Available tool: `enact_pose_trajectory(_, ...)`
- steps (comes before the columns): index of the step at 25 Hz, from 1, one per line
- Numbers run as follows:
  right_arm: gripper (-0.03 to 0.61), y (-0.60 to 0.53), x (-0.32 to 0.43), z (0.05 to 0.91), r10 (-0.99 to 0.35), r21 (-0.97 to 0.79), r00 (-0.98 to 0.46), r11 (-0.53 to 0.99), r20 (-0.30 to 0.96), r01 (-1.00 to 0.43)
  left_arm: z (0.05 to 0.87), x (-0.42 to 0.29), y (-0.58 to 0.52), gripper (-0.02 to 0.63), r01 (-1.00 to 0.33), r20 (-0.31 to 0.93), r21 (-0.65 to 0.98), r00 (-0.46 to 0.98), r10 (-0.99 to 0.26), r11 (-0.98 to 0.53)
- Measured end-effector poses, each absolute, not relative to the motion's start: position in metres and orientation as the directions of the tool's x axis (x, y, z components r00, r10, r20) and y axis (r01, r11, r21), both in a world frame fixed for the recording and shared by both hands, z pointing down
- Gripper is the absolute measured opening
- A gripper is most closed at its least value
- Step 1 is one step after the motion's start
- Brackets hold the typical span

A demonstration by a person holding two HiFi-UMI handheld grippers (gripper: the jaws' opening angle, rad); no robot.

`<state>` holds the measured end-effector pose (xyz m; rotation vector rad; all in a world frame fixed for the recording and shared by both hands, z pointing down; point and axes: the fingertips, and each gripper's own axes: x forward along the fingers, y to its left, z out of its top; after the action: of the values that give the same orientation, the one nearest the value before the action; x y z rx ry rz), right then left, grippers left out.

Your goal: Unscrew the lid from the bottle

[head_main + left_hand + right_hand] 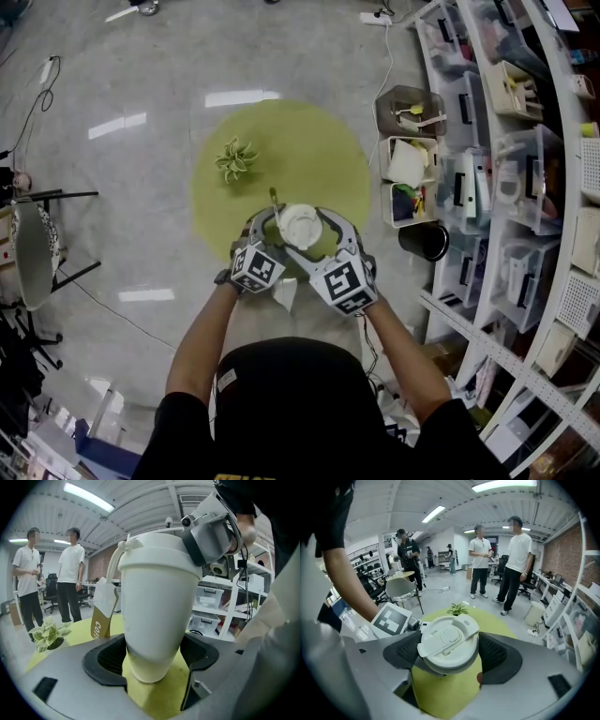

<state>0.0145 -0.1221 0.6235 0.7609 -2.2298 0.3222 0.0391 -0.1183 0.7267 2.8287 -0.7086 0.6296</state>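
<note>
White bottle is sitting clenched in the left gripper, body hidden overhead by its one lid. Meanwhile the right gripper is grasping that lid.

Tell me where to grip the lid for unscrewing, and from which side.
Take the lid by its round outer rim, pads on opposite sides, coming from above its flat top, as the right gripper does now. The rim is circular and wider than the bottle, so it likely suits twisting; the left gripper clamps the bottle's body below.
</note>
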Motion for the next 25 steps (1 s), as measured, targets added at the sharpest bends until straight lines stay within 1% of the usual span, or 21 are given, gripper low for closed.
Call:
enact_pose_trajectory(6,0.383,-0.120,0.013,0.623,-0.297,0.021,-0.609,0.909,0.735,-0.417,0.727,0.039,-0.118,0.374,-0.479,0.436,0.051,0.800,-0.412,-0.876)
enact_pose_trajectory(11,0.383,-0.116,0.010,0.624,-0.184,0.025,-0.615,0.966,0.767,-0.259,0.727,0.038,-0.117,0.374,-0.478,0.440,0.053,0.799,-0.409,-0.877)
enact_pose_trajectory(18,0.383,-0.113,0.009,0.626,-0.054,0.025,-0.620,0.998,0.783,-0.055,0.728,0.038,-0.118,0.374,-0.473,0.443,0.054,0.801,-0.403,-0.879)
enact_pose_trajectory(25,0.383,-0.109,0.010,0.628,0.037,0.033,-0.568,0.993,0.822,0.112,0.729,0.038,-0.118,0.373,-0.464,0.445,0.057,0.804,-0.394,-0.884)
